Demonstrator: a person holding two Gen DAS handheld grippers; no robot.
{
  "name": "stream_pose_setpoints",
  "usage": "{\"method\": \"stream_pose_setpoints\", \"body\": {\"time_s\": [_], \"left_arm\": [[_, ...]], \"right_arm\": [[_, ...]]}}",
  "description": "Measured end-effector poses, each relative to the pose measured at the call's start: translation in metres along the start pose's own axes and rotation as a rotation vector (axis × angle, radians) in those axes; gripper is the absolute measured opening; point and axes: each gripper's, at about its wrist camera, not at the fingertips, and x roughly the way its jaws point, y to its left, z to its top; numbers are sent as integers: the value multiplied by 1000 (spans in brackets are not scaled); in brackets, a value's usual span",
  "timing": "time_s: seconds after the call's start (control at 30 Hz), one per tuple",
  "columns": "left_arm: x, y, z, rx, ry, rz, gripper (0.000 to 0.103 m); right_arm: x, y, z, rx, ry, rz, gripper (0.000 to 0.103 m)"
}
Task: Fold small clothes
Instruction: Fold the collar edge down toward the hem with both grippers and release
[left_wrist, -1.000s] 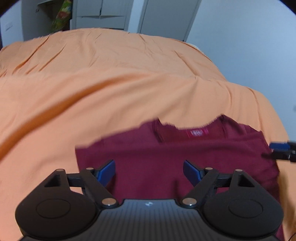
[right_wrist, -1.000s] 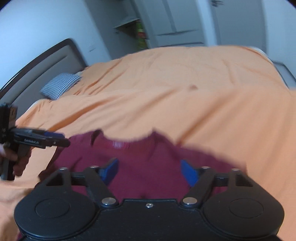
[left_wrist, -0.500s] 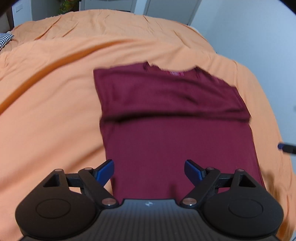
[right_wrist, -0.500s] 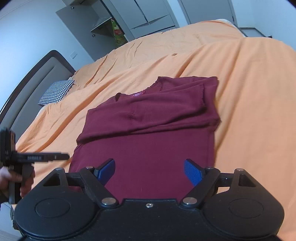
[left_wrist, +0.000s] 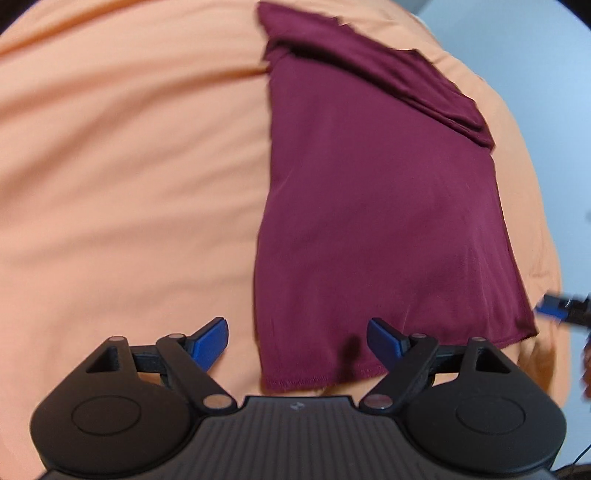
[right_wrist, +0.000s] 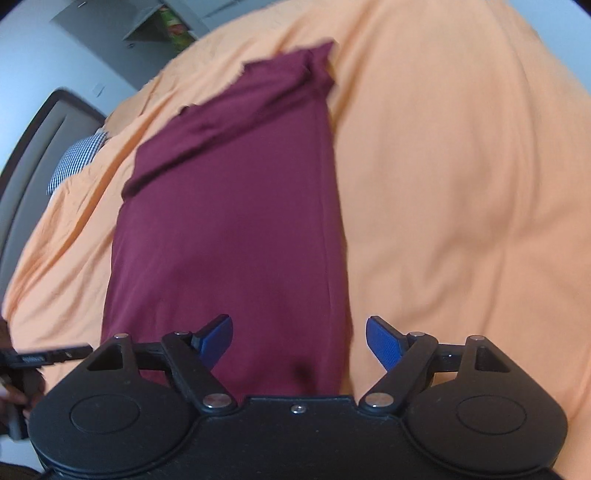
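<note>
A maroon shirt (left_wrist: 376, 206) lies flat on the orange bed (left_wrist: 129, 184), sleeves folded across its far end. Left gripper (left_wrist: 297, 339) and right gripper (right_wrist: 299, 339) hover at its near hem, fingers spread, holding nothing.

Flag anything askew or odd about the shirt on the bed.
Nothing stands out. The maroon shirt lies flat on the orange bedcover, its sleeves folded across the top.
</note>
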Motion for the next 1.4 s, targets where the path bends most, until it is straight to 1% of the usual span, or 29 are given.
{"method": "stream_pose_setpoints", "body": {"time_s": [0.1,0.17,0.2,0.23,0.27,0.3,0.33,0.4,0.47,0.53,0.57,0.63,0.67,0.7,0.73,0.8,0.83,0.87,0.9,0.93,0.97,1.0,1.03,1.1,1.17,1.2,1.3,1.37,1.4], "left_arm": [[8,11,-8,-70,15,-50,82],[14,16,-15,-110,29,-77,81],[16,17,-17,-117,35,-93,78],[18,17,-18,-119,38,-102,74],[19,17,-19,-114,46,-101,57],[21,16,-18,-104,55,-95,33],[18,13,-18,-96,57,-90,26],[8,5,-15,-77,45,-86,17],[-11,-5,-16,-54,26,-111,14],[-28,-9,-21,-51,13,-137,13],[-32,-9,-24,-51,14,-131,13],[-24,-6,-28,-39,35,-52,13],[-14,-4,-31,-39,55,-1,13],[0,-1,-30,-39,83,58,13],[14,-2,-31,-31,104,96,13],[23,-1,-30,-37,108,105,17],[20,-1,-29,-45,103,98,19],[13,-4,-29,-32,86,89,27],[3,-8,-29,-2,64,95,40],[-6,-12,-31,40,45,116,49],[-15,-16,-33,86,23,142,61],[-23,-20,-35,135,-3,164,65],[-30,-24,-38,180,-23,185,66],[-38,-31,-44,273,-42,214,67],[-40,-44,-49,424,-50,250,67],[-40,-54,-54,526,-52,282,67],[-24,-92,-77,901,-48,359,66],[-17,-105,-92,1100,-33,368,66],[-13,-109,-98,1173,-18,359,64]], "right_arm": [[14,-21,-10,144,61,25,69],[17,-28,-16,212,60,36,61],[19,-30,-18,226,64,42,56],[24,-30,-17,226,77,45,38],[27,-29,-18,208,98,31,9],[31,-27,-18,176,119,9,5],[31,-26,-18,147,125,2,4],[29,-22,-14,126,135,0,4],[17,-18,-10,116,129,39,4],[-3,-22,-6,137,108,110,3],[-13,-26,-6,162,98,146,3],[-25,-39,-8,223,87,167,3],[-25,-45,-10,239,89,162,3],[-18,-47,-11,238,102,135,3],[-8,-47,-13,227,122,105,3],[15,-45,-17,184,156,49,4],[23,-44,-17,171,159,34,6],[29,-41,-17,141,171,0,11],[30,-37,-17,101,176,-34,13],[26,-33,-16,67,163,-43,22],[20,-30,-14,38,146,-50,43],[12,-26,-13,5,126,-70,53],[4,-20,-11,-51,95,-92,67],[-11,-2,-13,-248,39,-134,68],[-16,15,-21,-466,19,-175,69],[-17,22,-29,-578,11,-195,69],[-13,38,-47,-867,26,-212,69],[-13,44,-57,-1007,37,-193,69],[-12,48,-57,-1051,39,-181,69]]}}
